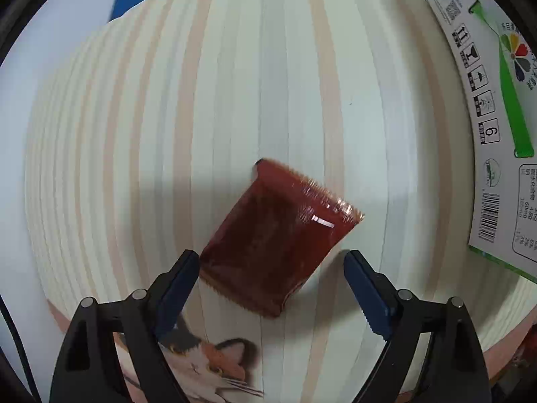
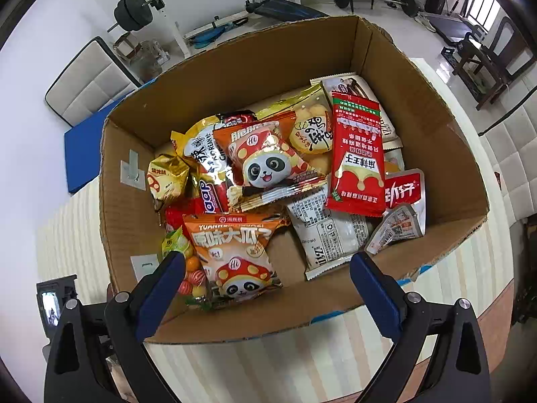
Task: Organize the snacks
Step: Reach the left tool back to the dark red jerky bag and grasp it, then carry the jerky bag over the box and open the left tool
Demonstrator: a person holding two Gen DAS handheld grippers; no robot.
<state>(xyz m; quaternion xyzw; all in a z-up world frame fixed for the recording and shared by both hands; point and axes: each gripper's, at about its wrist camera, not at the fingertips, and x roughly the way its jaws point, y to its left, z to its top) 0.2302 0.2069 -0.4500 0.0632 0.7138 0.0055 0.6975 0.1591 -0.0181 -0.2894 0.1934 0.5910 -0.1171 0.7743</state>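
In the left wrist view a dark red snack packet [image 1: 278, 235] lies on the striped tablecloth [image 1: 235, 84]. My left gripper [image 1: 272, 262] is open, its blue-padded fingers either side of the packet's near end, the left pad close to its corner. In the right wrist view an open cardboard box [image 2: 235, 77] holds several snack packs: two orange panda bags [image 2: 235, 262], a long red sachet [image 2: 357, 154], gold and white packs. My right gripper [image 2: 266, 268] is open and empty above the box's near wall.
The side of a printed carton [image 1: 496, 117] stands at the right of the left wrist view. A cat picture [image 1: 208, 362] is on the cloth near the gripper. Beyond the box are a blue mat [image 2: 84, 147], chairs and gym equipment [image 2: 134, 10].
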